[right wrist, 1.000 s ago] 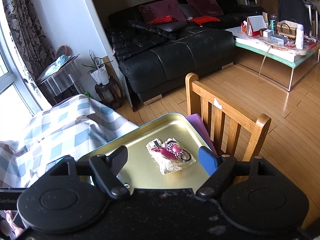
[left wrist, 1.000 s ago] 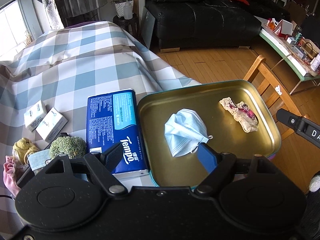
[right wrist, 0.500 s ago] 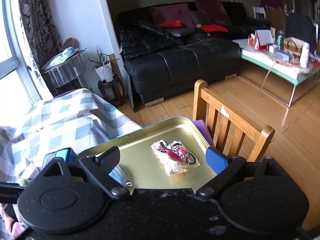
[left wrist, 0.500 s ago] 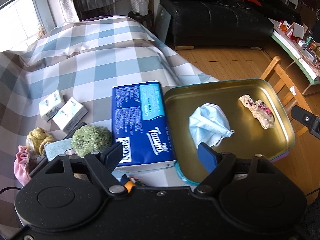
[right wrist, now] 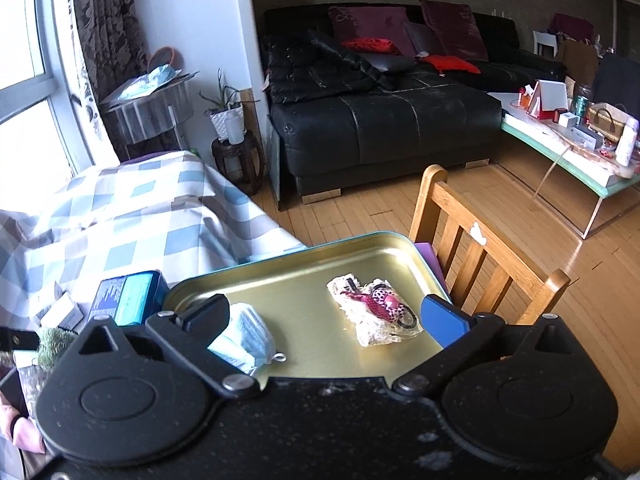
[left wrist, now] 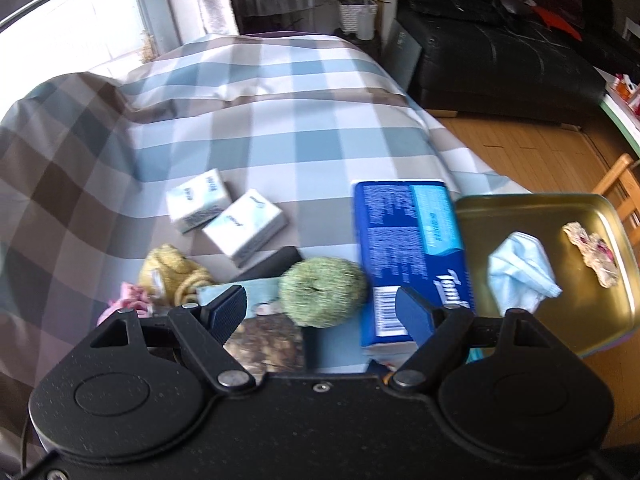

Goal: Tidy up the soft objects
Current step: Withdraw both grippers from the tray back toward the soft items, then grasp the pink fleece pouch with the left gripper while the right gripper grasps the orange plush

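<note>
Green and fuzzy, the round scrubber ball sits on the checked tablecloth between the left gripper's spread, empty fingers; right gripper, spread too, hovers over the gold tray holding crumpled blue face mask and lace scrap.

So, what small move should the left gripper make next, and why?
Probably ease the left gripper forward and down around the green scrubber ball. It is open and empty, and the ball lies between its fingers on the checked cloth, outside the gold tray that already holds the face mask.
</note>
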The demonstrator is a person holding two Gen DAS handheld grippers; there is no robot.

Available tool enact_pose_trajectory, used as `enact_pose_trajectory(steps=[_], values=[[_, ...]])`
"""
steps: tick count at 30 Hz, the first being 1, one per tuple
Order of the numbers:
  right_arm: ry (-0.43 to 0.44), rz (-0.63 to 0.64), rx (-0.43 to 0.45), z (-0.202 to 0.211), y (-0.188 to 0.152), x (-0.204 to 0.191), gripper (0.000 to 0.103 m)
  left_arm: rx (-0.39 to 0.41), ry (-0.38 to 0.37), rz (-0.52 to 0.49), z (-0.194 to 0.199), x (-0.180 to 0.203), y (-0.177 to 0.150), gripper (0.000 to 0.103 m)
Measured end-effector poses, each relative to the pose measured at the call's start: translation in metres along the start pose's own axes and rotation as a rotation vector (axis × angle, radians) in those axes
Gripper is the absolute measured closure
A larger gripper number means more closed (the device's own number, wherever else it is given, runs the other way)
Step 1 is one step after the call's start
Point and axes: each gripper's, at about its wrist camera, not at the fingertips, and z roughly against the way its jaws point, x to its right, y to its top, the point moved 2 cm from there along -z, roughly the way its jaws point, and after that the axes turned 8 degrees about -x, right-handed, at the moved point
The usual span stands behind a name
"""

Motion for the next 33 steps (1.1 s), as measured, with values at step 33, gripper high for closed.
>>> enact_pose_trajectory(steps=[33], values=[[0.300, 0.421, -0.242, -0.017, 0.007, -0.159, 0.001, -0.002, 0.092, 0.257, -0.053, -0.140, 0.012, 0.025]])
